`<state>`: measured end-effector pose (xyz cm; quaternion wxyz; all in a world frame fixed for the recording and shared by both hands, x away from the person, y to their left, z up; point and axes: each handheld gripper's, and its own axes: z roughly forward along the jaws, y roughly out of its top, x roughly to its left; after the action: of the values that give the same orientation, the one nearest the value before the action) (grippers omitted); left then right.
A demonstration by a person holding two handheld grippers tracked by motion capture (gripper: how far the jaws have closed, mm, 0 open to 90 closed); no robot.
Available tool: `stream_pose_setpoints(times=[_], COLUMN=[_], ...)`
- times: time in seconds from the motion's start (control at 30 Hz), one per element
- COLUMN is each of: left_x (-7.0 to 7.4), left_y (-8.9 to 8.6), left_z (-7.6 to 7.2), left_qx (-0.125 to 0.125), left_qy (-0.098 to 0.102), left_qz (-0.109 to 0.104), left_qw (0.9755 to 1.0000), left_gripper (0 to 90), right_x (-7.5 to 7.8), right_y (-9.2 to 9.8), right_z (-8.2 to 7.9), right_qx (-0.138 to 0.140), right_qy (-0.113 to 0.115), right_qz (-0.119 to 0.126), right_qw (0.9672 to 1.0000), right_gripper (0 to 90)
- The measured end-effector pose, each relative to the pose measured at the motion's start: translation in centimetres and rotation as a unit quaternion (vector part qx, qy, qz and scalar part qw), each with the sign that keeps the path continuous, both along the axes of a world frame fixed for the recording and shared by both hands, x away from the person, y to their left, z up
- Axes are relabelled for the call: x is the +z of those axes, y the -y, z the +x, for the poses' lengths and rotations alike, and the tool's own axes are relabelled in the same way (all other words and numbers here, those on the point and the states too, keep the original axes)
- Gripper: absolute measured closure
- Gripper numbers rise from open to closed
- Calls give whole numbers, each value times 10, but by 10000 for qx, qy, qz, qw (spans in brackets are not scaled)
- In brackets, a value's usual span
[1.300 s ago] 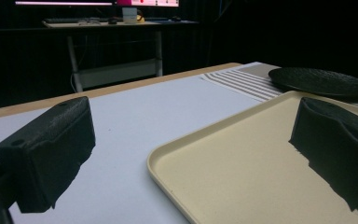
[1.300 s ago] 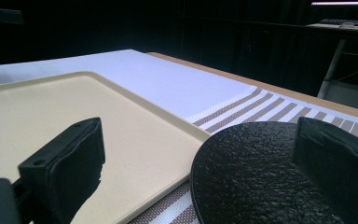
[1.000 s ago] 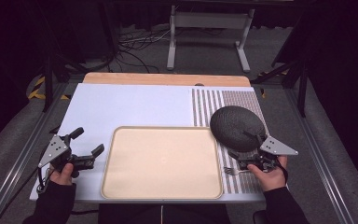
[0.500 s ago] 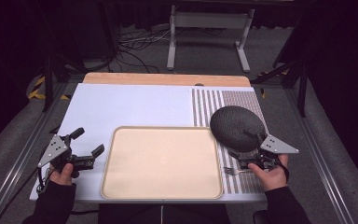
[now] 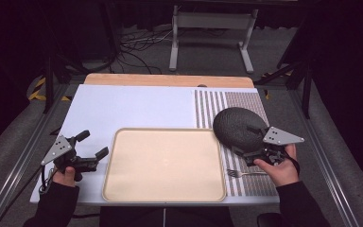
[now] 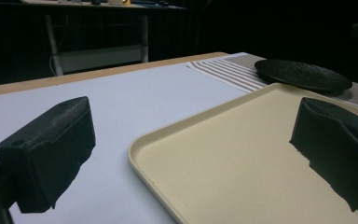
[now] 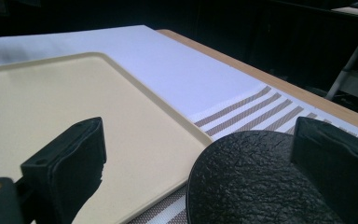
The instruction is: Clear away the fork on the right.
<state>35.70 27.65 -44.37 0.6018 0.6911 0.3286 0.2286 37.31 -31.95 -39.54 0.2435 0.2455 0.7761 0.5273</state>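
A beige tray [image 5: 164, 163] lies at the front middle of the white table top. Just right of it a black textured plate [image 5: 238, 126] rests on a striped placemat [image 5: 231, 99]. My right gripper [image 5: 246, 152] is open at the plate's near edge. In the right gripper view [image 7: 203, 158] its jaws stand wide apart, and the plate [image 7: 256, 182] lies between them, close to the right jaw. My left gripper [image 5: 93, 144] is open beside the tray's left edge and holds nothing. In the left gripper view [image 6: 196, 154] its jaws frame the tray [image 6: 242, 154], with the plate [image 6: 303, 74] farther off.
A metal fork [image 5: 246, 173] lies on the placemat in front of the right hand. The white table surface [image 5: 132, 106] stretches behind the tray to a wooden far edge [image 5: 170, 79]. Metal rails run along both sides of the table, and cables and a stand are on the floor beyond.
The right gripper has edged slightly forward at the plate's near edge. The left gripper, the tray and the fork have not moved.
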Motion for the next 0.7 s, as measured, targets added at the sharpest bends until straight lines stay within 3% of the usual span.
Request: stream_pose_setpoints(times=[0.27,0.43,0.63,0.7], left_x=[-1,-1,-1,-1], left_y=[2,3,2,2], left_z=[1,1,1,1], left_qx=[-71,-79,-50,-40], left_qy=[-44,-54,-46,-39], left_qz=[-4,12,19,14], left_qw=[10000,10000,10000,10000], left_gripper=[3,3,3,4], right_x=[21,26,30,30], right_y=[-8,-14,-19,-21], right_z=[7,11,15,16], right_qx=[225,396,620,706], right_qy=[-179,-349,-588,-710], right_qz=[-511,-887,-1454,-1688], right_qw=[9983,9947,9857,9805], right_gripper=[49,52,70,78])
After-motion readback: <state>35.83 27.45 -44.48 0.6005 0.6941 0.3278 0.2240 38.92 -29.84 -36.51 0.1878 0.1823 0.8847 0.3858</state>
